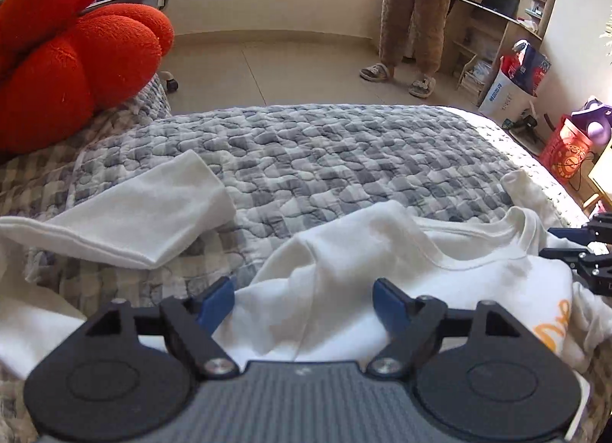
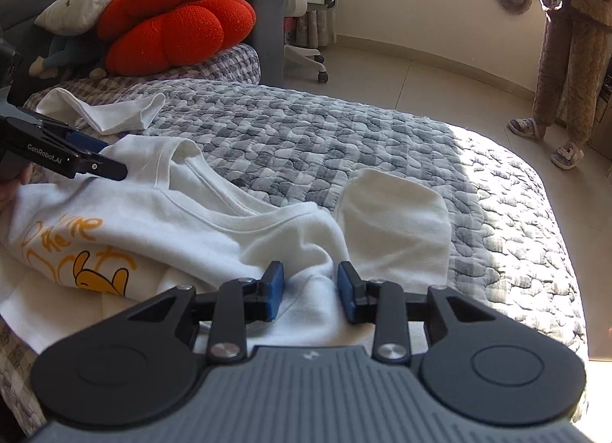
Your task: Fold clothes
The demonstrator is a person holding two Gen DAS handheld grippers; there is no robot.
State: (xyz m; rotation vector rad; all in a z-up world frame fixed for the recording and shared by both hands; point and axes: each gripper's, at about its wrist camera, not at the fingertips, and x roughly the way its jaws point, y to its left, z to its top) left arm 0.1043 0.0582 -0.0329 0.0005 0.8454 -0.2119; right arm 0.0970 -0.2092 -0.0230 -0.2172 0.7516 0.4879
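Two grippers are working over a white T-shirt (image 2: pixel 214 229) that is lying rumpled on the bed's grey checked quilt (image 2: pixel 306 129); we are holding the left gripper (image 1: pixel 304 299) with its blue pads wide apart above one shoulder of the shirt, gripping nothing; we are holding the right gripper (image 2: pixel 310 290) with its pads parted too, a ridge of white cloth sitting between them, though we cannot tell whether the pads are touching it; the shirt's orange print (image 2: pixel 80 252) is showing toward its left part in the right wrist view, and the neckline is facing the far edge of the bed; one sleeve (image 2: pixel 394 229) is lying flat just right of the right gripper, the other (image 1: pixel 126 213) is stretching out to the left; a red cushion (image 2: pixel 176 22) is resting near the head of the bed; a person in brown fleece (image 2: pixel 566 41) is standing on the floor beyond.
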